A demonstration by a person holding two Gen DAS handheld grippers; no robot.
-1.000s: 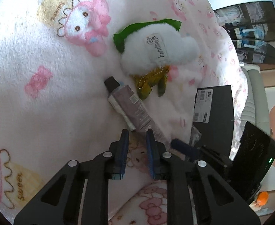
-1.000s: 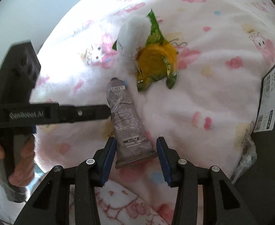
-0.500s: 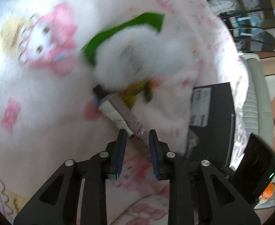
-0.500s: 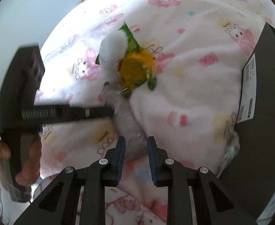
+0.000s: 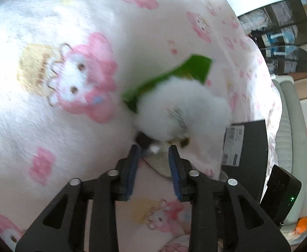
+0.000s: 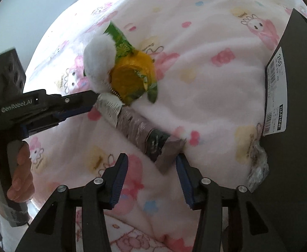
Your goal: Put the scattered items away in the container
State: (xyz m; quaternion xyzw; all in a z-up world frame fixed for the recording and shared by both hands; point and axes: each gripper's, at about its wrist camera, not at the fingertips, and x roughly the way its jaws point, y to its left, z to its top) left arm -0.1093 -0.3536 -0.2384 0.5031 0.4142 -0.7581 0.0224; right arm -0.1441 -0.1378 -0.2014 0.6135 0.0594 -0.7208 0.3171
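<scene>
A grey cream tube [image 6: 141,128] lies on the pink cartoon blanket [image 6: 195,52], its crimped end between the open fingers of my right gripper [image 6: 151,166]. My left gripper [image 5: 153,155] is open around the tube's black cap end [image 5: 144,140]; in the right wrist view it [image 6: 76,105] reaches in from the left. A white fluffy plush [image 5: 180,109] with a green and yellow wrapper [image 6: 132,77] lies just beyond the cap. The black box [image 6: 296,105] with a white label stands at the right.
A crumpled clear wrapper [image 6: 256,168] lies against the box's side. In the left wrist view the black box [image 5: 247,145], a dark device with a green light [image 5: 279,191] and shelves [image 5: 279,31] are at the right.
My right gripper closed briefly, then opened wide, and the tube has swung to lie diagonally. My left gripper moved forward to the cap end and opened a little.
</scene>
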